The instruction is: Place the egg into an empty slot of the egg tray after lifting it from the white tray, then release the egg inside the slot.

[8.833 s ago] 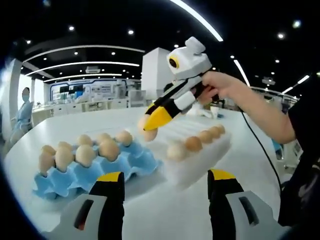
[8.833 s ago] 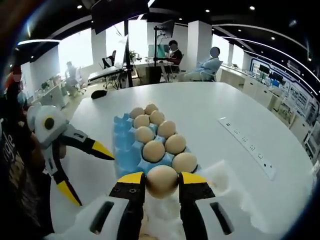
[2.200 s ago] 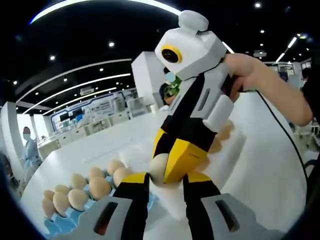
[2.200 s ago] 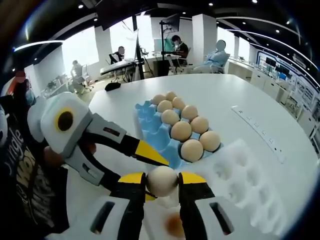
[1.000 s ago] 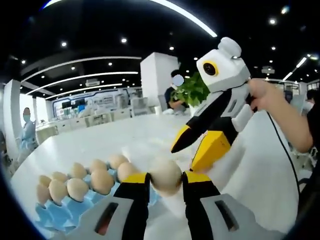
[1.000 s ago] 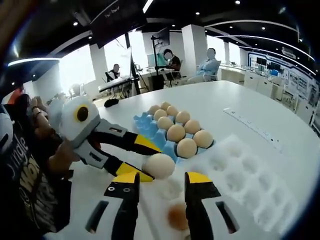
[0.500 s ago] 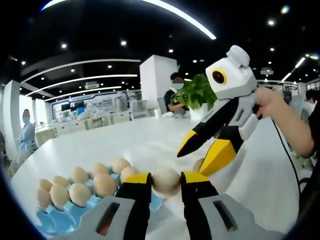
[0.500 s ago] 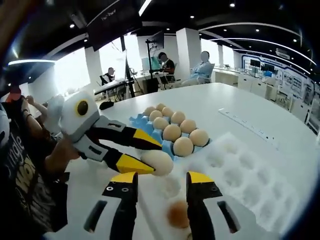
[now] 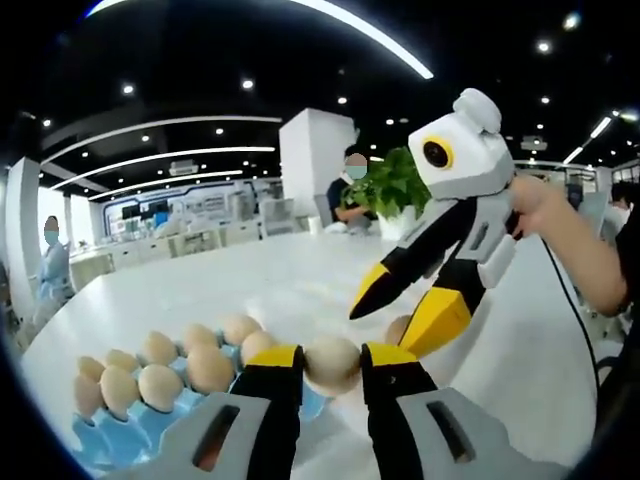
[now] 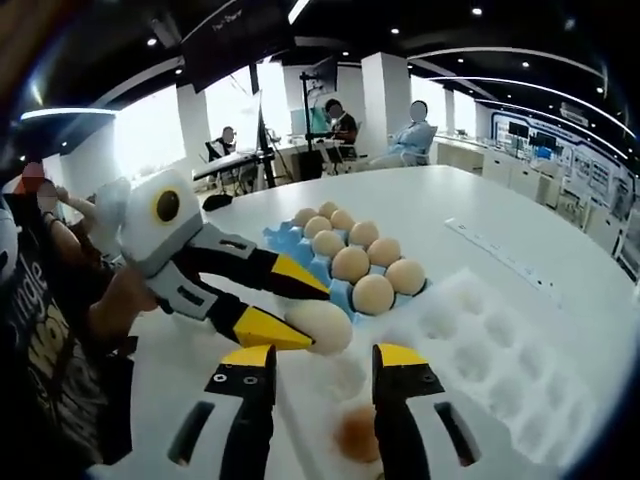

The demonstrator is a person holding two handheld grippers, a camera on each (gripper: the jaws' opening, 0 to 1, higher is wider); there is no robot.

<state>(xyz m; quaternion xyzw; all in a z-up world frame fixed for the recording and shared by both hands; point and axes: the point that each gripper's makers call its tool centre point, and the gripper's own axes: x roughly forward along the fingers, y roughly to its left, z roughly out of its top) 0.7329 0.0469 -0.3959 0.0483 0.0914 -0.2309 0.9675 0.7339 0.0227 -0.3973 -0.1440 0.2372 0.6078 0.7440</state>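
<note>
Left gripper view is showing your left gripper point(image 9: 333, 362) clenching an egg point(image 9: 333, 364) between its two yellow-tipped jaws, the egg sitting right at the tips and raised above the white table point(image 9: 220, 285). Just beyond and to the left of that egg, the blue egg tray point(image 9: 110, 440) is lying on the table with a cluster of brown eggs point(image 9: 160, 385) seated in its slots; the held egg is hanging close beside the tray's near end. To the right, your right gripper point(image 9: 405, 310) is reaching in from the side with its jaws spread apart, gripping nothing, your hand point(image 9: 535, 205) wrapped around its handle. One more egg point(image 9: 397, 329) is peeking out behind its lower jaw.

Right gripper view is looking along your right gripper point(image 10: 322, 358), whose jaws are standing wide with nothing between them. Just ahead of them your left gripper point(image 10: 305, 310) is coming in from the left, pinching the egg point(image 10: 320, 326) over the near corner of the white tray point(image 10: 520, 390). That tray is stretching away to the right with rows of bare hollows, and one brown egg point(image 10: 355, 436) is resting in it low between your jaws. Behind the held egg, the blue egg tray point(image 10: 282, 242) is carrying its eggs point(image 10: 352, 250) in two rows. A white power strip point(image 10: 510, 265) is lying farther right on the table point(image 10: 440, 205), and people are sitting in the background.
</note>
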